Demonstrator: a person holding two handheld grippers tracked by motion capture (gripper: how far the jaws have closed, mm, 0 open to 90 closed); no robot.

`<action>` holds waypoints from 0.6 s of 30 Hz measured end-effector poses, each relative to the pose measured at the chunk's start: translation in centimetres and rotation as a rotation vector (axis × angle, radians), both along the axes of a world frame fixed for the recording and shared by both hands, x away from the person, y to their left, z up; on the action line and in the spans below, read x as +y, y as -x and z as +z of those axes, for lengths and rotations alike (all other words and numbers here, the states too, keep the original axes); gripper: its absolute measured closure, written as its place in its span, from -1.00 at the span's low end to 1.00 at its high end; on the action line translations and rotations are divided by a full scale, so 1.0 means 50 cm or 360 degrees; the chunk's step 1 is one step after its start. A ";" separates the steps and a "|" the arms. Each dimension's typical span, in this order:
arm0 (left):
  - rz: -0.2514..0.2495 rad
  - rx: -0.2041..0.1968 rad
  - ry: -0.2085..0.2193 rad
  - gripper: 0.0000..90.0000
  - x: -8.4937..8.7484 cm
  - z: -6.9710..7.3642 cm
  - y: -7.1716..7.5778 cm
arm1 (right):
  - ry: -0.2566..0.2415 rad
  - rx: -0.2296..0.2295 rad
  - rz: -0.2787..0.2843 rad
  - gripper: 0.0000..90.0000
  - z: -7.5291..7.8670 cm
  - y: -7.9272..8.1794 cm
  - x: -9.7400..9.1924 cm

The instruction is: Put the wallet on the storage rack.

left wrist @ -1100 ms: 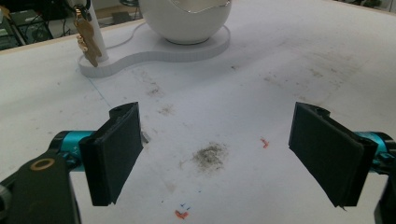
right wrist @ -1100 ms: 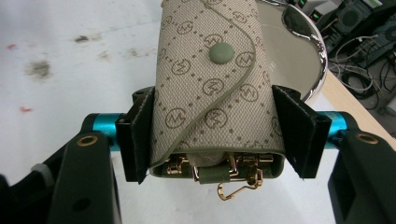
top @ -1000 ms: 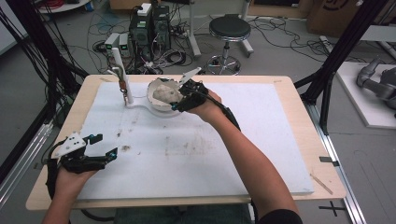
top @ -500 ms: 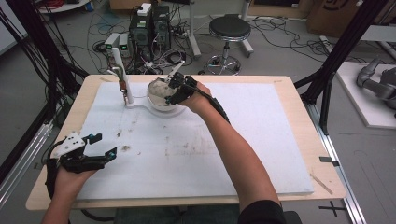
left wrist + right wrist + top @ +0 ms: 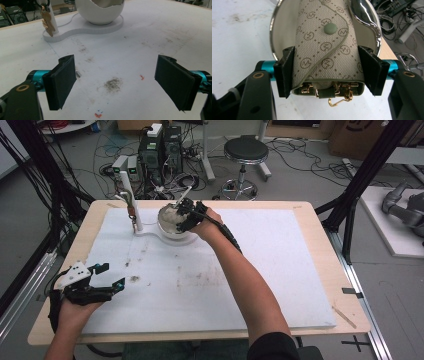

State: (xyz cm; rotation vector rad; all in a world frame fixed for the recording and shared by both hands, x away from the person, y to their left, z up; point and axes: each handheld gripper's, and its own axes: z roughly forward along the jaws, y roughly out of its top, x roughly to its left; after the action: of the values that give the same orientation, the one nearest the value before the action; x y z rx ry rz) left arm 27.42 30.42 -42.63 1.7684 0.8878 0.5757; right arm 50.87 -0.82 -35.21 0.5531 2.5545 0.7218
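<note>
Right gripper [image 5: 325, 72] over white egg-shaped bowl [image 5: 169, 222] at far side of table; jaws flank beige monogram fabric key pouch [image 5: 327, 45], pads against both its sides: grasping pouch. Pouch lies in bowl mouth, green snap button up, gold clips at end nearest gripper. Left gripper [image 5: 117, 77] low above white foam table cover [image 5: 280, 270], jaws spread wide, nothing between. Bowl's white base with post ahead of it, gold key charm [image 5: 48, 23] hanging on post.

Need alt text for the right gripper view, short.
The right gripper holds a beige monogrammed key pouch between its two black jaws, over a white egg-shaped bowl. Gold key hooks show at the pouch's near end.
</note>
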 end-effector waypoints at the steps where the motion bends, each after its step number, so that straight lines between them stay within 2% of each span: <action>1: -0.0002 0.0001 -0.0003 -0.62 0.001 0.000 0.000 | -0.0004 0.0007 0.0000 -0.22 0.000 -0.002 -0.001; 5: -0.0003 0.0002 0.0004 -0.62 -0.001 -0.001 -0.001 | -0.0031 0.0000 -0.0028 -0.25 -0.003 -0.005 -0.003; 8: -0.0007 0.0001 0.0004 -0.62 -0.003 0.000 -0.001 | -0.0056 -0.0033 -0.0037 -0.29 0.001 -0.003 -0.002; 9: -0.0009 0.0001 0.0000 -0.62 -0.002 0.000 -0.001 | -0.0057 -0.0065 -0.0035 -0.36 0.006 0.000 -0.003; 11: -0.0008 0.0001 0.0000 -0.62 -0.002 0.000 -0.001 | -0.0059 -0.0063 -0.0038 -0.38 0.008 0.001 -0.004; 12: -0.0008 0.0000 0.0001 -0.62 -0.002 0.000 -0.001 | -0.0073 -0.0055 -0.0044 -0.48 0.014 0.004 -0.013; 18: -0.0015 -0.0001 -0.0005 -0.62 -0.003 0.000 -0.003 | -0.0143 -0.0057 -0.0045 -0.52 0.032 0.022 -0.046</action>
State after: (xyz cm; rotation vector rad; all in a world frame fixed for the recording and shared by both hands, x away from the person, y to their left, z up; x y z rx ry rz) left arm 27.55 30.27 -42.62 1.7744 0.8786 0.5718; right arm 49.75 -3.13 -33.63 0.5989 2.4860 0.8322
